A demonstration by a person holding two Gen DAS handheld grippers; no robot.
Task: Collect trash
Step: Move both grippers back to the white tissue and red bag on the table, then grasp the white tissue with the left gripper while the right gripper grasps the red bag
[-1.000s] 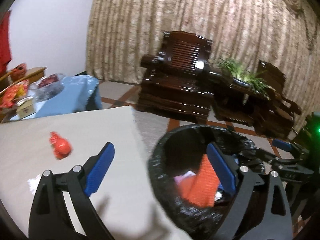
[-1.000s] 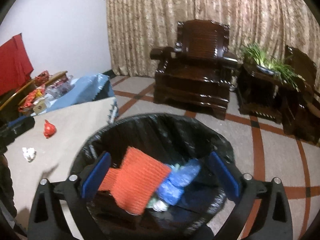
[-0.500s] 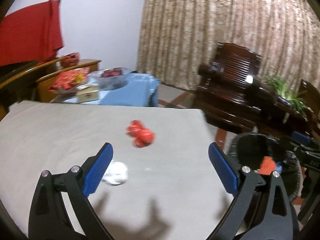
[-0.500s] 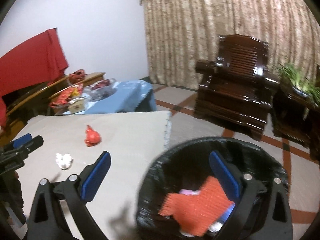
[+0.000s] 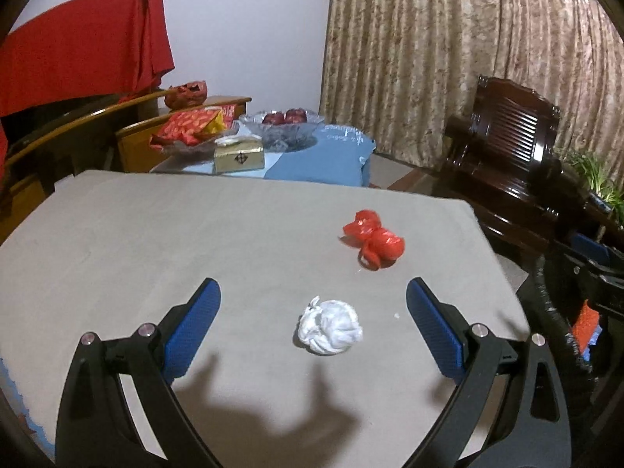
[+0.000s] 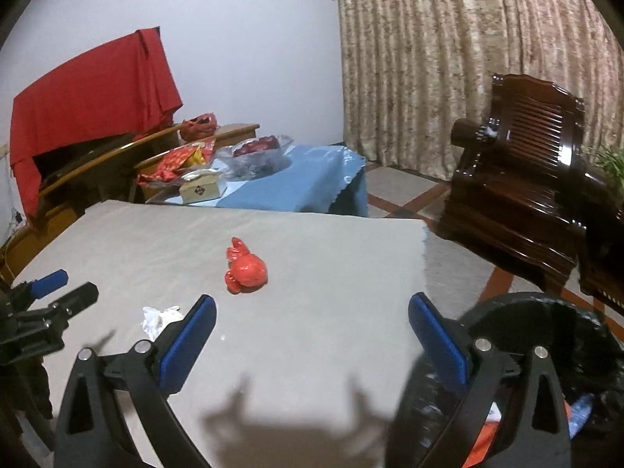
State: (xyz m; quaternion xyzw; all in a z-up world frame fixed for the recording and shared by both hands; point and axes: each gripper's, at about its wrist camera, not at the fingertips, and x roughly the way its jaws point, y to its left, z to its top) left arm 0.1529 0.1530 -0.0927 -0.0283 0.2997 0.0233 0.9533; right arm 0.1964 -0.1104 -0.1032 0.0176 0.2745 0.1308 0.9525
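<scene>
- Trash remaining on the grey tabletop (image 5: 163, 234): one crumpled white paper wad (image 5: 330, 325) and one knotted red plastic bag (image 5: 373, 240), lying apart from each other toward the tabletop's right end.
- Left gripper (image 5: 312, 323): I see its jaws spread wide and empty, with the white paper wad between the blue pads and slightly ahead of them; no contact that I can see.
- Right gripper (image 6: 312, 329): jaws likewise wide apart, nothing held, hovering over the tabletop with the red plastic bag (image 6: 245, 269) ahead and left of centre.
- Bin (image 6: 546, 335): black-lined, standing off the tabletop's right edge, with orange and blue trash visible inside.
- Handling, white paper wad: I judge it very light and soft and likely to compress under the pads. I would close across its widest middle, low to the tabletop, so it does not skid away.
- Handling, red plastic bag: I judge the film thin, slippery and springy. The bulged body offers the best hold; the twisted knot end could slide out of the pads.
- Neither item looks fragile; a firm closure carries no risk that I can identify.
</scene>
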